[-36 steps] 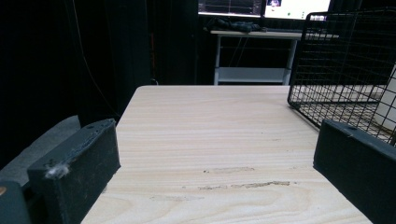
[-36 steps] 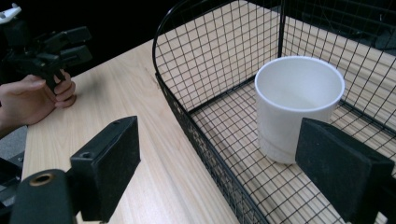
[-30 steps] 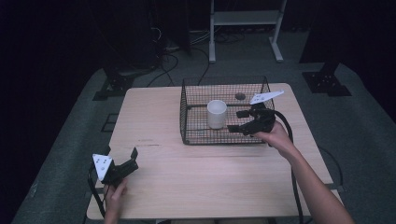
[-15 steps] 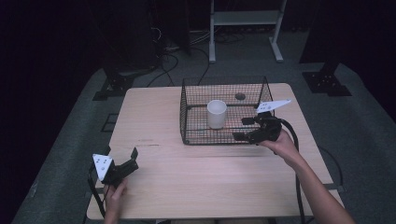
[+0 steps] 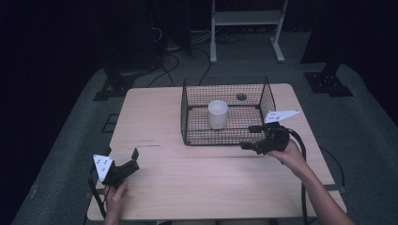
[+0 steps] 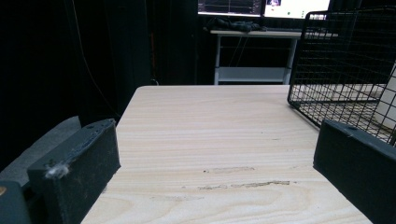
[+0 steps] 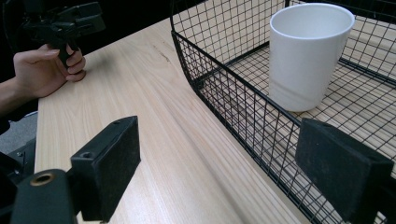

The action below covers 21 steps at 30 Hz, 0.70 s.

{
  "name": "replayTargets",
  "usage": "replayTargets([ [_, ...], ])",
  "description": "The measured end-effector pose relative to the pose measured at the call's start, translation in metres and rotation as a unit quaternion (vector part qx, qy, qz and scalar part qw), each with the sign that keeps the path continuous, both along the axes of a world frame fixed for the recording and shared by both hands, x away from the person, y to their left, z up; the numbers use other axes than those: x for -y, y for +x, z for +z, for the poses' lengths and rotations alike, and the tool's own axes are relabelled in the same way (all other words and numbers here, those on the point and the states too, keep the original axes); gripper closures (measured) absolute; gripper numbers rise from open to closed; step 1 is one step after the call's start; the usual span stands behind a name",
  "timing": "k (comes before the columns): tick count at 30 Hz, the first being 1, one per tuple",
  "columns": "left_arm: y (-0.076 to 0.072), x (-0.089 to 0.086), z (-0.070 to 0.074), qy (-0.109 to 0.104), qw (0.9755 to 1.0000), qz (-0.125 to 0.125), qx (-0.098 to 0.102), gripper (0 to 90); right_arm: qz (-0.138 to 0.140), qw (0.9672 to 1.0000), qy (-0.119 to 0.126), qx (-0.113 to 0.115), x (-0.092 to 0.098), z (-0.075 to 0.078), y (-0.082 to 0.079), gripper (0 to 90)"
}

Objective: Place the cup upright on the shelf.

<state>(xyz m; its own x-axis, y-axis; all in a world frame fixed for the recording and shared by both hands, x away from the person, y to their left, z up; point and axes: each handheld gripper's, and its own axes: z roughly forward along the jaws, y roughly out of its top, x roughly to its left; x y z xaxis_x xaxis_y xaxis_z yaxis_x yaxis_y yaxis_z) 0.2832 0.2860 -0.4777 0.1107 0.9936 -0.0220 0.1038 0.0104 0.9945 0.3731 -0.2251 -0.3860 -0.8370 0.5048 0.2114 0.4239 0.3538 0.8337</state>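
Note:
A white cup stands upright in a black wire basket at the table's far middle; it looms large in the right gripper view. My right gripper hovers at the basket's front right corner, pointing left. Its jaws are open and stand to either side of the front wire wall without pressing on it. My left gripper rests near the table's front left, open with nothing between its jaws. The right gripper view also shows it in its hand.
A small dark round thing lies on the basket floor behind the cup. The wooden table has bare room between the two grippers. A white metal stand and cables lie on the floor beyond the table.
My right gripper has drawn back from above the basket's right side toward the near edge, sinking slightly to the front right corner. The left gripper has stayed put.

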Motion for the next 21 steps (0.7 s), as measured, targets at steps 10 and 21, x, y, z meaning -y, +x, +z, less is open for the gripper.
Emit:
replayTargets([
  [10, 0.000, 0.000, 0.000, 0.000, 1.0000, 0.001, 0.000, 0.0, -0.006, 1.0000, -0.003, 0.002, 0.009, -0.010, -0.014, 13.2],
  [21, 0.000, 0.000, 0.000, 0.000, 1.0000, 0.001, 0.000, 0.0, -0.014, 0.9998, -0.005, 0.014, 0.018, -0.020, -0.034, 13.3],
])
